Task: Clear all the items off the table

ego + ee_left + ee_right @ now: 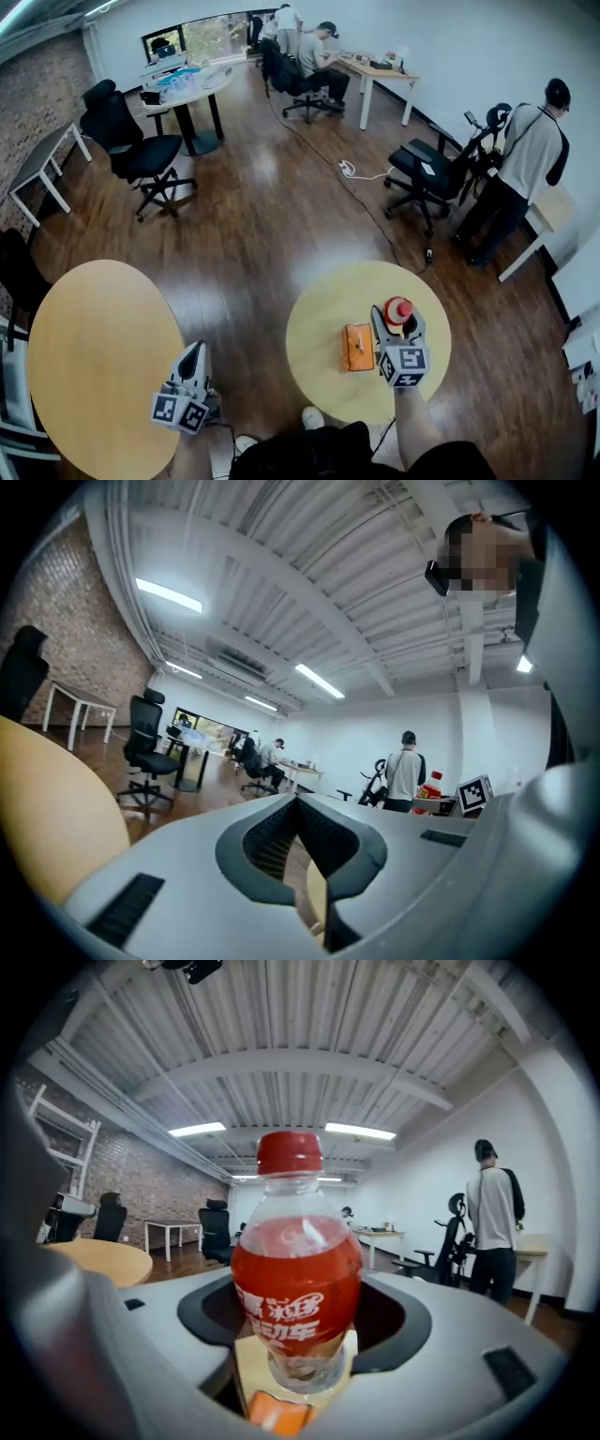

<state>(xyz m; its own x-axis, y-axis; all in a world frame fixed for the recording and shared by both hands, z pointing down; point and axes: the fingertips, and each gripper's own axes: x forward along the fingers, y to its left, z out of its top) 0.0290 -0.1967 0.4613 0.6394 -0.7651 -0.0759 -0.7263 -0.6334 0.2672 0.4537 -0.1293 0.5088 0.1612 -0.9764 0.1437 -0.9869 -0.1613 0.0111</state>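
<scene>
Red drink in a clear plastic bottle [296,1269] with a red cap stands upright between the right tongs [398,323]. Their pads close on its two flanks about the label. This side grip keeps the bottle vertical with the cap uppermost, presumably so that it can be carried off without tipping. Whether its base is clear of the top cannot be told.

The bottle is over the small round pale-wood table [323,375], just beside a flat orange packet [357,347] lying on the top, the other item to be cleared. The left tongs [194,352] are drawn together on nothing. They hang off to the side at the edge of a larger round pale-wood table [94,356], probably held in reserve.

Setting: dark plank floor [253,216], brick wall [42,94] at left, white walls elsewhere, black office chairs [136,145], and a cable [361,202] trailing across the floor. One standing person [530,155] is at right; a seated person [319,52] is at a far table [380,70].
</scene>
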